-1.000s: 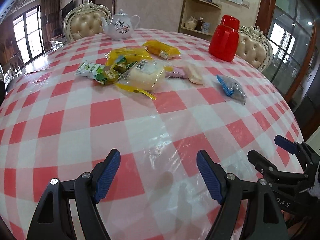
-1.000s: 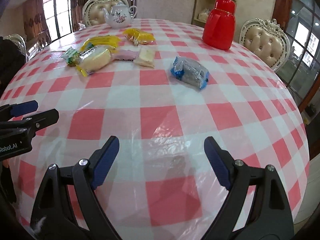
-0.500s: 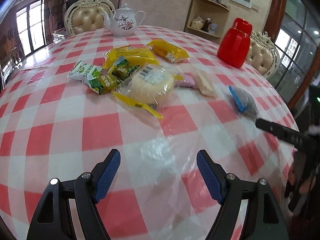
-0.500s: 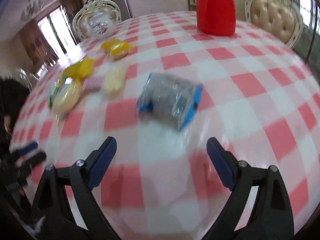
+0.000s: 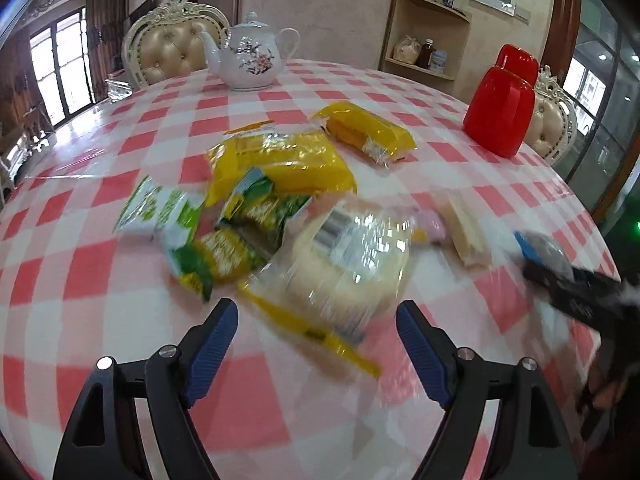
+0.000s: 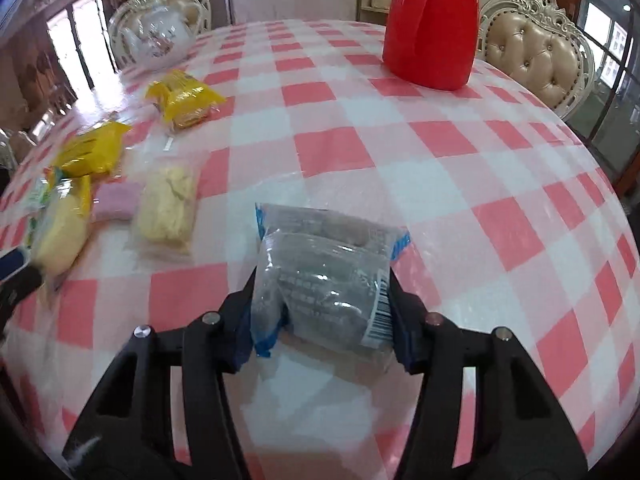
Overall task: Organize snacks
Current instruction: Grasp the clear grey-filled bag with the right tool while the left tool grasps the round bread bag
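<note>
While its jaws stand wide and empty, the left gripper (image 5: 316, 344) hovers just short of the clear bun pack (image 5: 348, 268), which lies dead ahead at the near edge of the snack pile (image 5: 276, 172), apparently lined up as the next pick. To its right, the right gripper (image 6: 322, 316), jaws having just been closing, pinches the blue-edged pack (image 6: 324, 276) between its pads on the checked table (image 6: 480, 184), likely to carry it toward the others.
</note>
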